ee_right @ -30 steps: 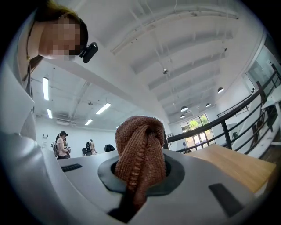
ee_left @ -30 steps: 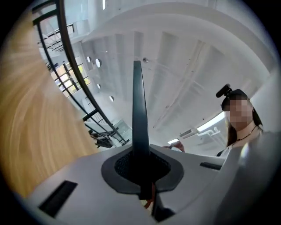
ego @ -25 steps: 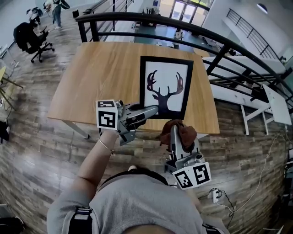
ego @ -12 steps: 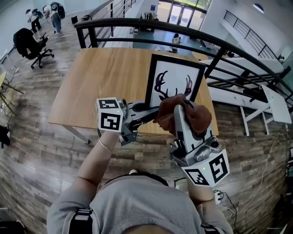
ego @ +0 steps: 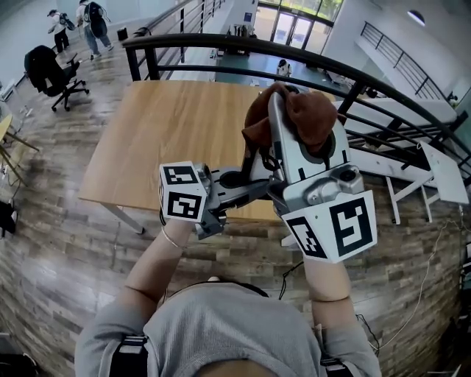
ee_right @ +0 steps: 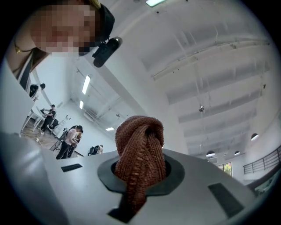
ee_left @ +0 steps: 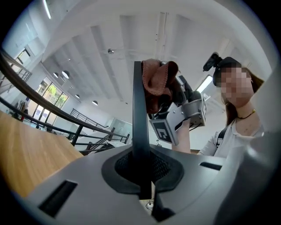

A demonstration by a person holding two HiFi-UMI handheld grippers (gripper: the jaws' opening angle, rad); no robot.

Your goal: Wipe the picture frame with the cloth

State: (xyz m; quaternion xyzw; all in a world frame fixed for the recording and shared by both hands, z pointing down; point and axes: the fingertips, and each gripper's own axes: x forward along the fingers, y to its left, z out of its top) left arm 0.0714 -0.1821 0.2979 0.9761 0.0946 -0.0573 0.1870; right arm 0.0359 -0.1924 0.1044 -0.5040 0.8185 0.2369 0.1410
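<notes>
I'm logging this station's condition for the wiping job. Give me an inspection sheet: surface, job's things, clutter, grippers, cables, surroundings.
Surface: wooden table, bare where it shows.
Job's things: picture frame, seen edge-on from the left gripper view and mostly hidden in the head view. The brown cloth is bunched and held high.
Clutter: nothing seen.
Grippers: left gripper is shut on the picture frame's edge. The right gripper is shut on the brown cloth.
Cables: white cable on the floor at lower right.
Surroundings: black railing beyond the table, office chair and people far off.
</notes>
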